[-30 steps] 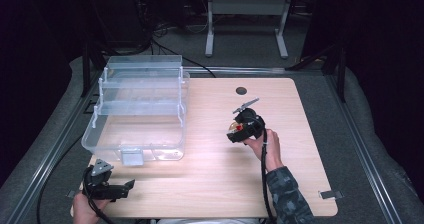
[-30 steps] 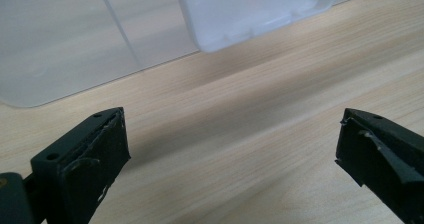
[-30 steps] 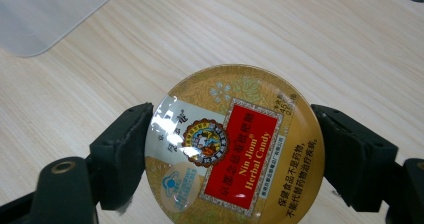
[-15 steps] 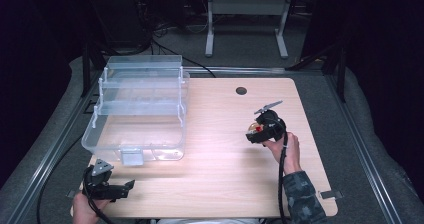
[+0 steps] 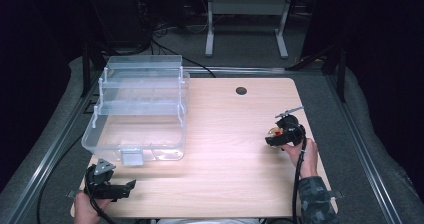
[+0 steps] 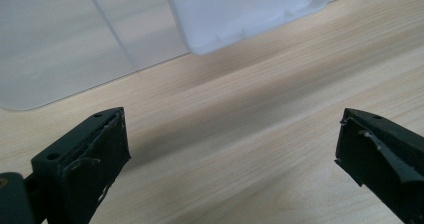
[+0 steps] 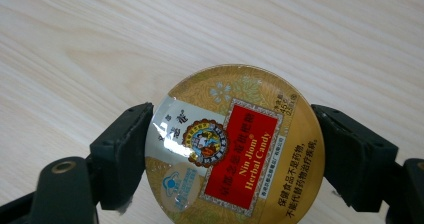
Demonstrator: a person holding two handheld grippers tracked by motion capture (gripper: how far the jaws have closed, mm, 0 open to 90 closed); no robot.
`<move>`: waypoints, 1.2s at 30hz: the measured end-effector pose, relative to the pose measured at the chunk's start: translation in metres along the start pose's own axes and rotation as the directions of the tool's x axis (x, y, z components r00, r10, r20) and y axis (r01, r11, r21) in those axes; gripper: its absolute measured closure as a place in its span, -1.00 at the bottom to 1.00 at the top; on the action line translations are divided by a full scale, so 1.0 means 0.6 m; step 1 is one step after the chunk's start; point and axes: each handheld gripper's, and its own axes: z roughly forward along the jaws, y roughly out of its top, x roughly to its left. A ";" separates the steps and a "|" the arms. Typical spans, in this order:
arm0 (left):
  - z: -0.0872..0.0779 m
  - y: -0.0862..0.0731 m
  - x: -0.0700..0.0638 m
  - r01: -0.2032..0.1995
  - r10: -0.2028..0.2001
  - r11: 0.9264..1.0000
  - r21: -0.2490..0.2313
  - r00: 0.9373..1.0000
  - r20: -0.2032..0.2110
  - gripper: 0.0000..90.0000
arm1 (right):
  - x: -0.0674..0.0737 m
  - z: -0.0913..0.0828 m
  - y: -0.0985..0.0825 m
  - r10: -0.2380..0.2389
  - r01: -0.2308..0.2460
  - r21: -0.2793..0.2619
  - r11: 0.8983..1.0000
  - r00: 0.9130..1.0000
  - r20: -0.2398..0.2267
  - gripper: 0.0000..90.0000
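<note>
The right gripper (image 7: pixel 227 149) is clamped on a round gold candy tin (image 7: pixel 234 146), one jaw against each side of its rim, the printed lid facing the camera and the wooden table (image 7: pixel 150 39) passing beneath it. In the high view that gripper (image 5: pixel 280 135) sits over the table's right part, with the tin (image 5: pixel 273 132) showing as a small gold and red spot at its jaws. The left gripper (image 6: pixel 230 154) rests low with its jaws wide apart and nothing between them; just ahead of it stands the clear plastic organizer box (image 6: pixel 100 29), its front latch tab (image 6: pixel 245 14) directly beyond the jaws. The grip looks risky to me: the pads meet a smooth curved metal rim at two narrow contacts, so the tin could pivot or squirt out if the hand tilts or eases its squeeze. A dropped tin would likely roll on the bare wood.
</note>
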 end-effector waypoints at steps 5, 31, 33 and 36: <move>0.001 0.002 -0.001 0.001 -0.001 1.000 0.006 1.000 0.002 -0.99 | -0.026 0.010 -0.018 0.038 -0.037 0.031 0.999 0.999 -0.010 -0.55; -0.004 0.005 -0.004 -0.009 0.009 1.000 0.014 1.000 0.001 -0.98 | -0.075 0.019 -0.071 0.122 -0.126 0.104 0.987 0.991 0.046 -0.80; -0.005 0.006 -0.004 -0.013 0.013 1.000 0.015 1.000 0.000 -0.98 | -0.075 0.015 -0.070 0.123 -0.126 0.094 0.988 0.992 0.031 -0.83; -0.009 0.010 -0.005 -0.016 0.016 1.000 0.012 1.000 0.001 -0.98 | -0.068 0.002 -0.066 0.118 -0.120 0.070 0.990 0.992 0.036 -0.86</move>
